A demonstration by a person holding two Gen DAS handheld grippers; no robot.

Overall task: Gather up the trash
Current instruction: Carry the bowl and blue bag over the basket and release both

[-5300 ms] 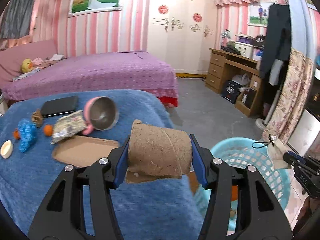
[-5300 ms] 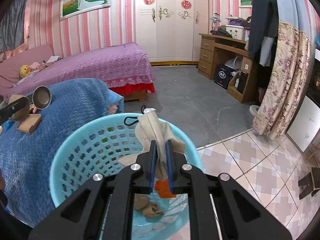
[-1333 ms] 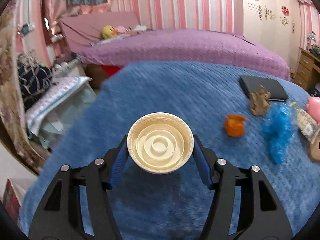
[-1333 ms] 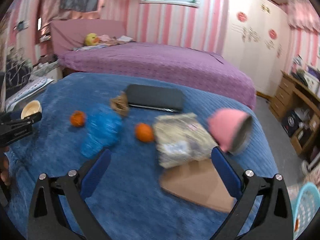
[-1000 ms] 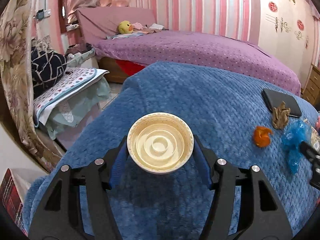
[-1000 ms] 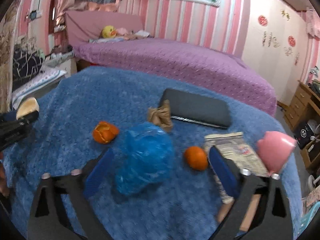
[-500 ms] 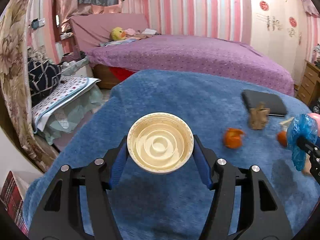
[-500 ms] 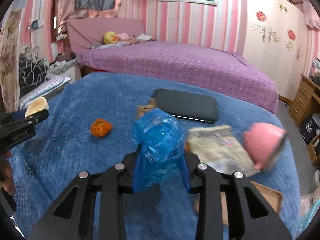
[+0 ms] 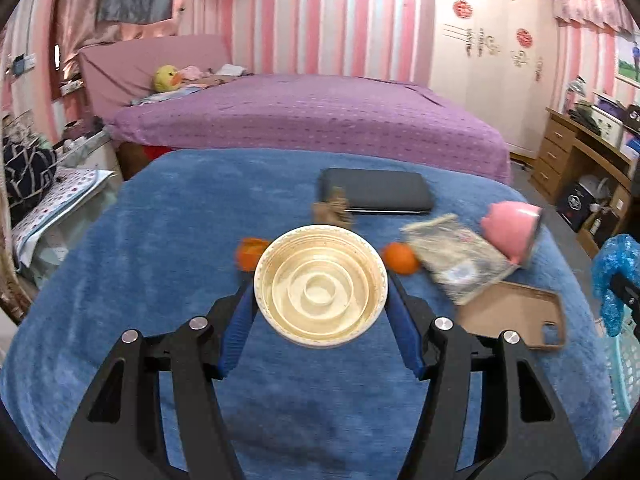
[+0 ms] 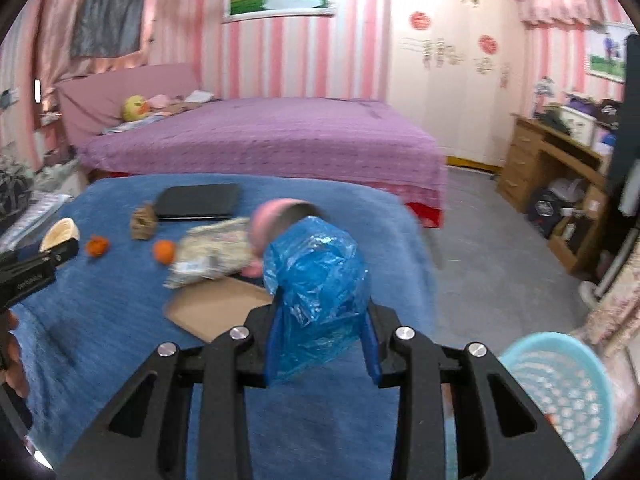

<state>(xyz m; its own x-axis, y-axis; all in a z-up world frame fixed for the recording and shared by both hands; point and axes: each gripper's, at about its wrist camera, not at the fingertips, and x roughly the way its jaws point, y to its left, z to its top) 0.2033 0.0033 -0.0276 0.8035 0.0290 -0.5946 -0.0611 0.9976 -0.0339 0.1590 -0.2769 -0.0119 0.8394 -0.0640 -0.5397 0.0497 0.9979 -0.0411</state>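
The left gripper (image 9: 321,298) is clamping a round cream plastic lid (image 9: 321,285) — the right gripper (image 10: 322,334) is squeezing a crumpled blue plastic bag (image 10: 316,292) above the blue blanket (image 10: 100,320).

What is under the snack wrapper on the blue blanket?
The snack wrapper overlaps the near corner of a brown phone case; whatever else lies beneath is covered.

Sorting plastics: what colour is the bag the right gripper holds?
Blue bag, clearest in the right wrist view.
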